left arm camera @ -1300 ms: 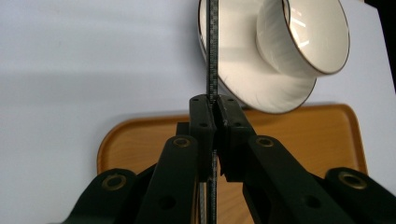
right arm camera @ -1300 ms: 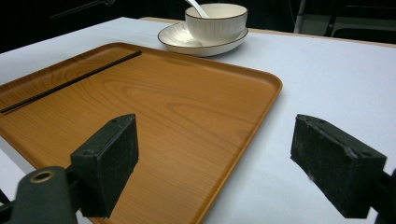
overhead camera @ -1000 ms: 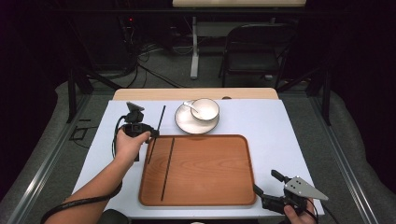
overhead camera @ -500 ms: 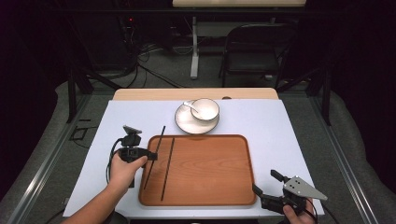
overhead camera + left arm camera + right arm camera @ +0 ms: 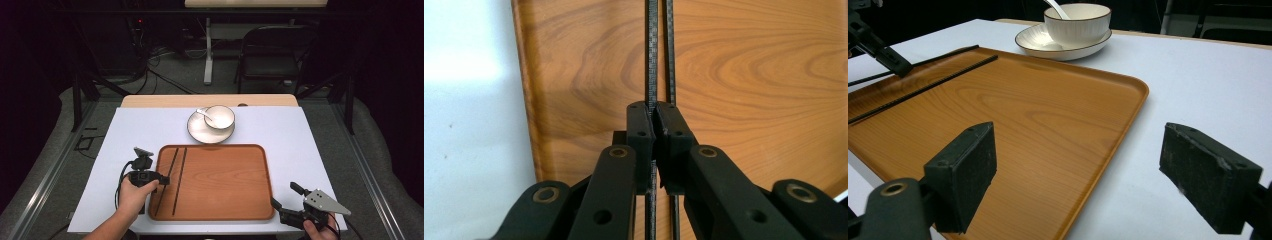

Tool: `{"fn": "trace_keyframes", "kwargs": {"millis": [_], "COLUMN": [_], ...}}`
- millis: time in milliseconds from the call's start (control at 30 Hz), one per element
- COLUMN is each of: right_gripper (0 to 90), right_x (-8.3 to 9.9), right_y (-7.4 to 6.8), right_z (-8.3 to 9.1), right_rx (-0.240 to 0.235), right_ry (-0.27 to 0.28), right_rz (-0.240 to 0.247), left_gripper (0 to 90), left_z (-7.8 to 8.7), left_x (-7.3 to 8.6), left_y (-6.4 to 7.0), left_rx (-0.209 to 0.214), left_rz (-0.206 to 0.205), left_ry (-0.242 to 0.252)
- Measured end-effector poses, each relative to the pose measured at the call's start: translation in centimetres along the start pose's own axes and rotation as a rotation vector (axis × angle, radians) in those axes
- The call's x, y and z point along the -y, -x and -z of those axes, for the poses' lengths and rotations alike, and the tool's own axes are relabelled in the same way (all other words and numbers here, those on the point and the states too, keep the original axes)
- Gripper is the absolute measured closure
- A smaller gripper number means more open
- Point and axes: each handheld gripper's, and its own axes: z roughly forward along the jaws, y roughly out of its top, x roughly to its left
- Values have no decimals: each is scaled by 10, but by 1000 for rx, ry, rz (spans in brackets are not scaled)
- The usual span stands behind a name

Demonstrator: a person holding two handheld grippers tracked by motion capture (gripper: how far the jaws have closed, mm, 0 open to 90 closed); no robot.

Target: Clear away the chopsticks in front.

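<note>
From above, a bench (image 5: pixel 310 140) covered in white carries a wooden tray (image 5: pixel 225 185) near the person's edge. Two thin black chopsticks lie lengthwise on the tray's left part: the left chopstick (image 5: pixel 166 175) and, just beside it, the right chopstick (image 5: pixel 179 180). The left claw (image 5: pixel 162 178), held in the person's left hand (image 5: pixel 134 192), reaches over the tray's left rim and meets the left chopstick about midway along it. Beyond the tray's far edge stands a plate (image 5: pixel 200 132) bearing a bowl (image 5: pixel 220 117) with a white spoon (image 5: pixel 204 113) in it. The right claw (image 5: pixel 287 197) hovers at the tray's near right corner, well apart from the chopsticks.

In the left gripper view, the left claw (image 5: pixel 655 112) is pressed together, pinching the left chopstick (image 5: pixel 651 55). The right chopstick (image 5: pixel 669 50) runs alongside, just outside the pinch. Wood-grain tray (image 5: pixel 749 75) lies beneath.

In the right gripper view, the right claw (image 5: pixel 1078 172) is spread wide with nothing between its pads, low over the tray (image 5: pixel 1048 125) corner. Both chopsticks (image 5: pixel 923 87) lie at the far left, where the left claw (image 5: pixel 895 64) also shows; the bowl (image 5: pixel 1078 22) and plate (image 5: pixel 1058 47) stand beyond.
</note>
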Motion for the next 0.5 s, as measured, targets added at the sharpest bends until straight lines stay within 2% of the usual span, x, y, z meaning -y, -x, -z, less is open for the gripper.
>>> {"fn": "trace_keyframes", "kwargs": {"millis": [500], "right_gripper": [147], "right_x": [0], "right_y": [0], "right_z": [1], "right_rx": [0], "right_ry": [4], "right_rz": [-5], "left_gripper": [857], "left_z": [-15], "left_x": [-12], "left_y": [2], "left_rx": [-26], "left_rz": [11], "left_ry": [-21]}}
